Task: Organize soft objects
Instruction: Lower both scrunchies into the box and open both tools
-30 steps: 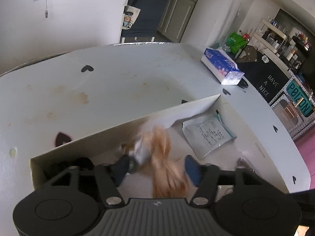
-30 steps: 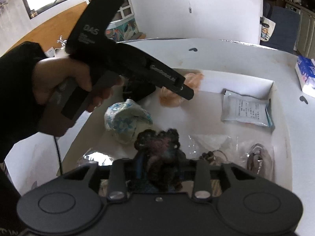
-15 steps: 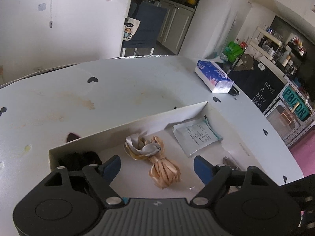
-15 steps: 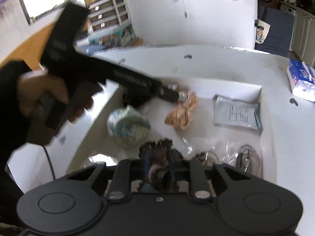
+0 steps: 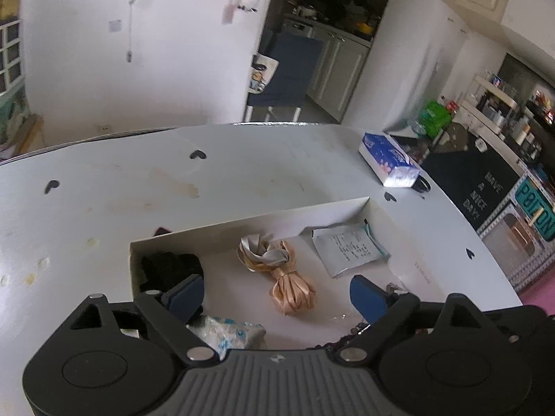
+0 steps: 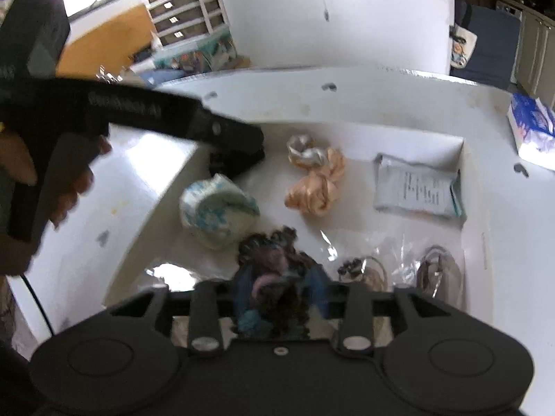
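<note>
Several soft items, among them the peach ribbon bundle [image 5: 293, 293], already lie in the white box [image 5: 242, 228]; the left gripper [image 5: 275, 294] has just spread empty, while the right gripper [image 6: 281, 291] still clasps a dark scrunchie [image 6: 274, 267] above it.

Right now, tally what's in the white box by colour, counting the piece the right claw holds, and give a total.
Black: 1, cloth
Peach: 1, ribbon bundle
White and blue: 2, rolled cloth, paper packet
Dark purple: 1, yarn piece, in the right claw
Clear: 2, bags with cords
Total: 7
</note>
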### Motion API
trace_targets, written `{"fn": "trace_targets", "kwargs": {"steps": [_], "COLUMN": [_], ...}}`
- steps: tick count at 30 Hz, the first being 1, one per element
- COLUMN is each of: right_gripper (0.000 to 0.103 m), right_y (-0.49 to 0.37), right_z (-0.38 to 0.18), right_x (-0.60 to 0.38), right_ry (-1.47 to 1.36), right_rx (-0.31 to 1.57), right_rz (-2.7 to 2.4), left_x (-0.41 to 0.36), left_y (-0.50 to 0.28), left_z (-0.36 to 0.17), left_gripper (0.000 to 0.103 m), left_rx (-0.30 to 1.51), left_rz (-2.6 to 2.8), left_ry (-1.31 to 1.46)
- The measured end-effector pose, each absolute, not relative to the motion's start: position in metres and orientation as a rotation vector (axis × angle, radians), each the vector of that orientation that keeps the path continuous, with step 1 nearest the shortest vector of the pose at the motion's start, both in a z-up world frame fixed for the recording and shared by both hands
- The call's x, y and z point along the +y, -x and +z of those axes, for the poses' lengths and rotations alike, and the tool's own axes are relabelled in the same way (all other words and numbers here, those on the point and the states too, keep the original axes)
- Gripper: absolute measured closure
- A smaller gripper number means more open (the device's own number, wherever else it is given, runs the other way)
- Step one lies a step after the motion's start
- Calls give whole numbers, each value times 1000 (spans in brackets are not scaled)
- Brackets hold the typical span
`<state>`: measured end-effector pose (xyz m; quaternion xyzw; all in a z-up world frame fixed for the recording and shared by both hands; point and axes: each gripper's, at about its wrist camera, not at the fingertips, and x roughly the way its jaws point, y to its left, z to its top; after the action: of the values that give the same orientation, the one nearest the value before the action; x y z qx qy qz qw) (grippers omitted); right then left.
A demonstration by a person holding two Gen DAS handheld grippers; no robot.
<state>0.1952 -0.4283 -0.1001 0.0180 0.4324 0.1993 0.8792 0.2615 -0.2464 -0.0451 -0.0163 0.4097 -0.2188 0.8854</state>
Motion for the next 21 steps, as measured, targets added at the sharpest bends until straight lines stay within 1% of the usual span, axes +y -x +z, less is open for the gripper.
{"fn": "trace_targets", "kwargs": {"steps": [2,3,5,11,16,21], "right_gripper": [57,53,51,48,44,37], "right_y": [-190,-187,-183,-173,-163,-145], "right_z": [-89,-84,-76,-53,-39,-28], "right_x": [-430,-431,-435,-455,-465,-464], "right_ry": [-32,-27,-24,-43,-60,-52], "right_rx": [873,858,833,772,730,689], "right_rz": [431,433,436,399,364,346], "left_x": [-247,-247,-246,-242,-232,-219], "left_y": [-253,-247,-238,-208,-183,-157], "left_z": [-42,-39,-35,-20,-4,9], "left_gripper": [11,10,8,1,0,0], "left_rx": [843,834,816,774,737,717], "left_rz": [-434,-422,-399,-324,-264,-215], "left_ry": [42,48,58,85,88,120]}}
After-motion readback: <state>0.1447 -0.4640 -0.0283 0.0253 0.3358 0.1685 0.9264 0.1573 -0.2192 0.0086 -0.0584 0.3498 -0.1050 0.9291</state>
